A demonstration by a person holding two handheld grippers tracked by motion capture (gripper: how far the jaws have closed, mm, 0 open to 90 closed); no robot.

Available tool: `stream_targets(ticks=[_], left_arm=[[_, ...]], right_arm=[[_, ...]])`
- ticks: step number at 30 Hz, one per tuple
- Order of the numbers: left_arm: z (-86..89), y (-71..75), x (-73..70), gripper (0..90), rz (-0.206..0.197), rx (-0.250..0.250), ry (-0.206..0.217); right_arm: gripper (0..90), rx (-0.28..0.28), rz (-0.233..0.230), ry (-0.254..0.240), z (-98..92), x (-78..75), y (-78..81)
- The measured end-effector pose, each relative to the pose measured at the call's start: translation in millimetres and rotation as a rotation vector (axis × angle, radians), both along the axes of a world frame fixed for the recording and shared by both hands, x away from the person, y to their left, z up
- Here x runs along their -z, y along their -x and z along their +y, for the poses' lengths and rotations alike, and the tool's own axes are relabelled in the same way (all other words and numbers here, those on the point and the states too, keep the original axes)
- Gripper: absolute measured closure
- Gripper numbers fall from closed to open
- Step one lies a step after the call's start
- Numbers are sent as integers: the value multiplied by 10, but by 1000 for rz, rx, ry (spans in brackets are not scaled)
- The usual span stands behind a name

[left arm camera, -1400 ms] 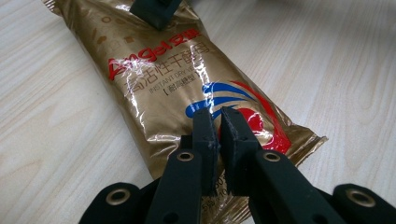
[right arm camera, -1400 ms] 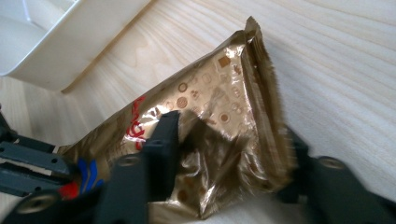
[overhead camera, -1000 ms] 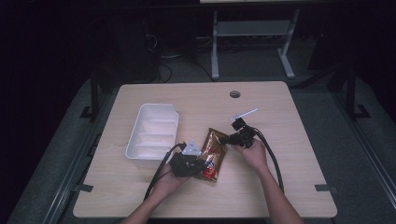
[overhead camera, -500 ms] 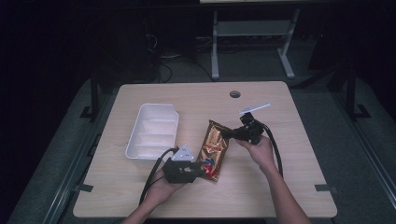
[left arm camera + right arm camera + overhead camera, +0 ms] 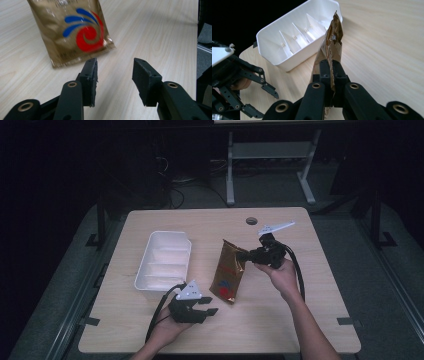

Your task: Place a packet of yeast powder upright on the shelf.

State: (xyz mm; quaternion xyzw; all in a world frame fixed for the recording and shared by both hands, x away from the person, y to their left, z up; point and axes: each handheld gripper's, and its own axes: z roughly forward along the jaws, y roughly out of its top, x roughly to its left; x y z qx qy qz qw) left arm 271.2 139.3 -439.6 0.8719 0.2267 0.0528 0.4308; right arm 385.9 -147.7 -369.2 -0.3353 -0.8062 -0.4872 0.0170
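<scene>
Here, right gripper (image 5: 248,256) clamping a crinkled gold foil snack bag (image 5: 229,272) upright mid-worktop, left gripper (image 5: 209,306) jaws just opening, empty, near front edge.

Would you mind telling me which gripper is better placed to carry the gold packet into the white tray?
Right: the right gripper is shut on the gold packet, beside the white tray; the left gripper is open, holding nothing.

One camera looked down from high above the tabletop (image 5: 300,320). Two more rode close on each tool, facing forward. All three saw the gold bag (image 5: 229,275).
</scene>
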Motion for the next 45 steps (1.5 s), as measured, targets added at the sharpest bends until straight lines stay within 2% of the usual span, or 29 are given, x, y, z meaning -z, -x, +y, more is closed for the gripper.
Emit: stream_targets(ticks=[7, 10, 15, 22, 29, 39, 45], left_arm=[[55, 53, 44, 497, -12, 8, 3], [57, 67, 61, 473, -8, 18, -4], [68, 79, 63, 431, -16, 22, 10], [40, 104, 83, 379, -28, 46, -1], [18, 135, 87, 345, -39, 65, 6], [3, 155, 99, 307, -42, 70, 7], [-19, 168, 114, 286, -44, 83, -5]], right_arm=[[893, -1, -31, -2, 6, -155, 0], [893, 0, -30, 0, 10, -206, -22], [893, -1, -41, 5, 31, -291, -53], [892, -1, -59, 7, 74, -429, -88], [892, -3, -80, 7, 134, -585, -123], [892, -23, -93, -13, 273, -743, -182], [892, -51, -110, -25, 425, -859, -222]])
